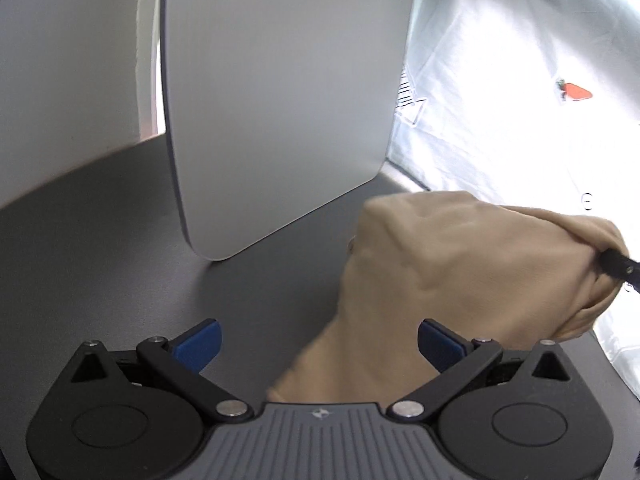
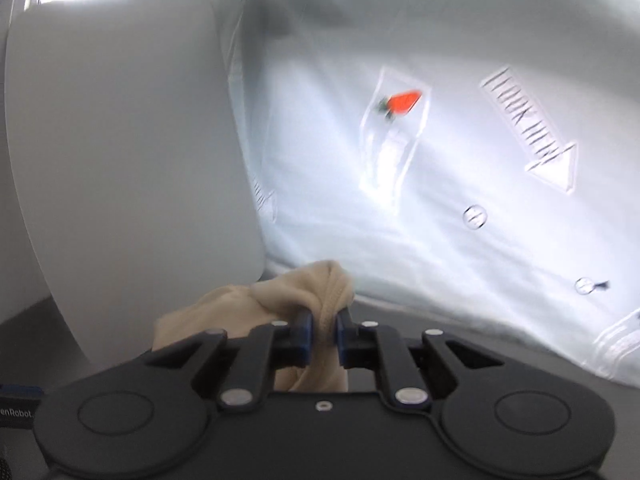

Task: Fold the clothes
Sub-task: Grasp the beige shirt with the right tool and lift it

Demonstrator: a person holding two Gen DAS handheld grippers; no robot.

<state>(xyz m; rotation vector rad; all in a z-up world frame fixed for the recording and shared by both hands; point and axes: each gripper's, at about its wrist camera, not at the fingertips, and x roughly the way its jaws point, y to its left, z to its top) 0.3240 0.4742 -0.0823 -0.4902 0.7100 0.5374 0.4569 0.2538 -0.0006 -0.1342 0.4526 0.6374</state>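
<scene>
On the dark grey matte tabletop (image 1: 120, 260): a tan, soft knit garment (image 1: 440, 280), bunched, stretched between the two tools, just in front of a pale grey rounded upright panel (image 1: 280, 100).
Right gripper (image 2: 324, 334): blue pads pinched tight on a gathered ridge of the tan cloth; seen from the left wrist as a black finger tip (image 1: 616, 266) biting into the far end of the fabric.
Left gripper (image 1: 318, 342): blue pads (image 1: 198, 344) spread wide, cloth passing between them without contact on either side; nothing held.
Likely reason for the hold: one end lifted and drawn out to take the slack from the bundle, so that an edge can be found for the open tool to seize.
Long axis of the garment: running from the near middle of the left wrist view up and to the right, toward the pinched end; that end raised, the near end low by the left tool's body.
Which part is pinched (hem, cuff, collar): cannot tell, too crumpled.
Backdrop: white wrinkled sheet (image 2: 460, 220) printed with a small orange carrot motif (image 2: 404, 102) and striped arrows, beside the panel, well apart from the cloth.
Right wrist view: motion-blurred.
</scene>
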